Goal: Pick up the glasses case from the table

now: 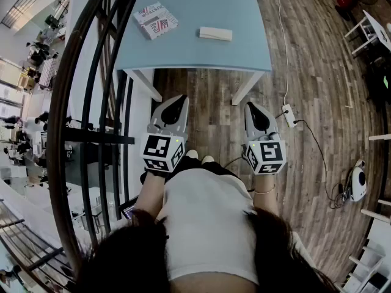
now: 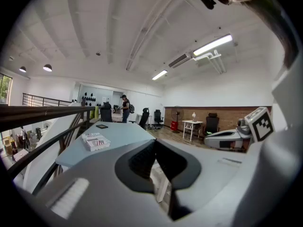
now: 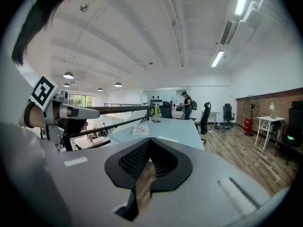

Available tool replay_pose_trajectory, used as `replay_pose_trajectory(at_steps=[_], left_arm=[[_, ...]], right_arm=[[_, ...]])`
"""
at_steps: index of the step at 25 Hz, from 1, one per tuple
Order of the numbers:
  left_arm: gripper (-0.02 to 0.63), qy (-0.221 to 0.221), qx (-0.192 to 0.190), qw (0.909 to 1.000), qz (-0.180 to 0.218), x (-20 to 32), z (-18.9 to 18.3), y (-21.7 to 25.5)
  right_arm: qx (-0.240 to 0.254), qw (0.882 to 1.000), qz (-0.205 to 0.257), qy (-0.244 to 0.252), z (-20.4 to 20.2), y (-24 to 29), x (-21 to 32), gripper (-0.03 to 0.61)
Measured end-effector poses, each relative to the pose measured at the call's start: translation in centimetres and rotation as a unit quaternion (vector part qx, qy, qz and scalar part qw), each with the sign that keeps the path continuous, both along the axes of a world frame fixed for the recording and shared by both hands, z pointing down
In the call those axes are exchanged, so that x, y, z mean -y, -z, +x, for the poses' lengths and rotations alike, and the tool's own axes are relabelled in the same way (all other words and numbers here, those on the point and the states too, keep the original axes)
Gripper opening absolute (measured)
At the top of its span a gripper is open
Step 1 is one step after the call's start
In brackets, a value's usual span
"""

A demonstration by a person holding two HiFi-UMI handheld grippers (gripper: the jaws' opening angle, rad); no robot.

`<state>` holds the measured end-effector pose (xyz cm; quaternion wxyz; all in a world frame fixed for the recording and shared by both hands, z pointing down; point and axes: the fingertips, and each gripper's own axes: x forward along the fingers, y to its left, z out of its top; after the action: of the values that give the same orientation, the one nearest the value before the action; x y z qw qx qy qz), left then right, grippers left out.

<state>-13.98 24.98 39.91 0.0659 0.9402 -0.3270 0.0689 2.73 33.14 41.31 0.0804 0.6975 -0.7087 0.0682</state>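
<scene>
The glasses case (image 1: 215, 33), a flat pale oblong, lies on the light blue table (image 1: 201, 57) right of centre; in the right gripper view the case (image 3: 169, 139) shows as a thin sliver just past the jaws. Both grippers are held low in front of the person's body, short of the table's near edge. My left gripper (image 1: 176, 97) (image 2: 154, 142) has its jaws together with nothing in them. My right gripper (image 1: 252, 104) (image 3: 148, 141) is shut and empty too. Neither touches the case.
A printed book (image 1: 156, 20) (image 2: 96, 141) lies on the table left of the case, with a small dark device (image 2: 102, 126) further back. A black railing (image 1: 91, 102) runs along the left. A power strip (image 1: 289, 116) lies on the wooden floor at the right. A person (image 2: 124, 109) stands far off.
</scene>
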Motion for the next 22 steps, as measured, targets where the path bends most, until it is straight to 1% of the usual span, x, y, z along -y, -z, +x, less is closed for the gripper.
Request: replay_pose_trajectory(at_steps=[10,17,22], left_arm=[[0.057,0.006,0.005,1.0000,0.003,-1.0,1.1,-0.3],[0.057,0.003,0.010,0.9999,0.002,0.9,2.2,-1.1],[0.057,0.006,0.010,0.9999,0.002,4.5,3.2,-1.0]], right_arm=[[0.012,0.999,0.020,0.021,1.1,0.3,-0.7,0.005],[0.018,0.999,0.020,0.025,2.0,-0.2,1.2,0.009],[0.022,0.999,0.013,0.043,2.6,-0.4,4.7,0.066]])
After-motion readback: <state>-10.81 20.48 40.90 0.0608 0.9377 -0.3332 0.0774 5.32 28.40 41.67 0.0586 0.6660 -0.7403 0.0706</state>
